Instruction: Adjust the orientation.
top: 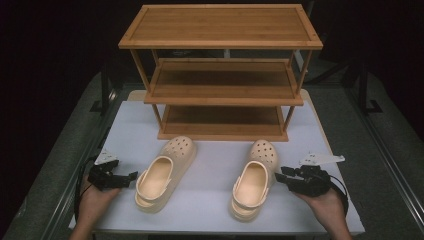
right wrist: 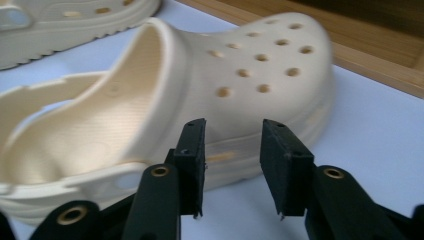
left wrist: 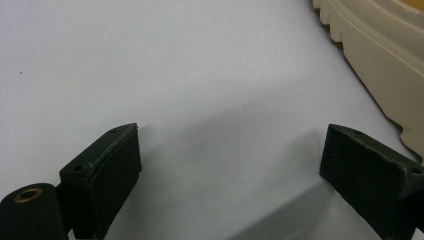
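Two cream clogs lie on the white table. The left clog points its toe toward the rack, and the right clog lies beside it. My left gripper rests just left of the left clog, open wide over bare table, with the clog's ribbed sole at the upper right. My right gripper sits close against the right clog's outer side. Its jaws stand open, a narrow gap apart, just short of the clog's side wall, with nothing between them.
A three-tier bamboo rack stands at the back of the table; its bottom shelf edge is just beyond the right clog's toe. The left clog shows past the right one. The table's front edge is near my hands.
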{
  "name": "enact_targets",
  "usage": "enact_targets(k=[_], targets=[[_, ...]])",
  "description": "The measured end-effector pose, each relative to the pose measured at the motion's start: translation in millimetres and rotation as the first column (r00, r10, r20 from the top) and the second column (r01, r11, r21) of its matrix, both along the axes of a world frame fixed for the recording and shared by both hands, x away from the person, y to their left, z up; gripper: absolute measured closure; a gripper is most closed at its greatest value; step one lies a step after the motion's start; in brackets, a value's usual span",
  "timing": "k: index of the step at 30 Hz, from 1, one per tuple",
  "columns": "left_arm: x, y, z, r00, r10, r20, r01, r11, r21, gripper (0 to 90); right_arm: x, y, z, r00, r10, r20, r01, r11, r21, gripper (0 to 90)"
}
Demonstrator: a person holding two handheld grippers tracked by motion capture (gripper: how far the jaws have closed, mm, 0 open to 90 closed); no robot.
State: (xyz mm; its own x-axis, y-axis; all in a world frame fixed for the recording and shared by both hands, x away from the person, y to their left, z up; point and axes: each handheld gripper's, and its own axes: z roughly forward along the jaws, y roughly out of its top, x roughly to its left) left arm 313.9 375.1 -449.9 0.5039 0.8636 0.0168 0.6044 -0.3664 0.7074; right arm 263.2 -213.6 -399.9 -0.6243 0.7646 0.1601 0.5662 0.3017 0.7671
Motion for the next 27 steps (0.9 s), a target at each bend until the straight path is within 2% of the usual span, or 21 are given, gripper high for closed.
enact_targets(k=[3, 8, 19, 27], targets=[[0.0, 0.0, 0.0, 1.0000, 0.000, 0.000, 0.000, 1.0000, 0.000, 8.7, -4.5, 8.4, 5.1, 0.9997, 0.016, 0.015, -0.016, 1.000, 0.001, 57.8], [0.1, 0.1, 0.0, 1.0000, 0.000, 0.000, 0.000, 1.0000, 0.000, 8.7, -6.2, 18.1, 9.0, 0.9990, 0.042, 0.017, -0.043, 0.998, 0.038, 52.6], [0.1, 0.0, 0.1, 1.0000, 0.000, -0.001, 0.000, 1.0000, 0.001, 8.7, -3.9, 34.5, 1.2, 0.9992, 0.038, 0.011, -0.038, 0.999, -0.011, 45.9], [0.0, 0.0, 0.1, 1.0000, 0.000, -0.001, 0.000, 1.0000, 0.001, 8.7, -3.0, 32.3, 2.1, 0.9990, 0.044, 0.008, -0.044, 0.999, -0.014, 46.2]])
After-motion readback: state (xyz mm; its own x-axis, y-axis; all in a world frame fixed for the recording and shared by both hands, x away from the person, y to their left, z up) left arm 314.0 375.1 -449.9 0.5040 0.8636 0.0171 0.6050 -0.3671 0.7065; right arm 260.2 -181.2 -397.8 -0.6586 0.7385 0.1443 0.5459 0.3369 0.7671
